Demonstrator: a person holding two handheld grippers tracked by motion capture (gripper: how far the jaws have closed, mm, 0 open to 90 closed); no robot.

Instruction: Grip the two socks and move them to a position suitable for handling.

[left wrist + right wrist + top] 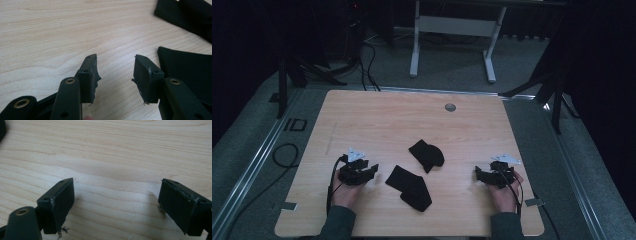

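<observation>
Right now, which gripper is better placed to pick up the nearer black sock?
Left. The left gripper is open beside the nearer black sock, whose edge lies by its jaw in the left gripper view. The right gripper faces bare table.

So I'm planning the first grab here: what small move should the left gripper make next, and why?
Probably slide the left gripper toward the nearer black cloth: its jaws stand open and empty over bare table, and that cloth's edge lies just beside one fingertip.

In the left gripper view, both black cloths (185, 67) run off the right edge.
</observation>
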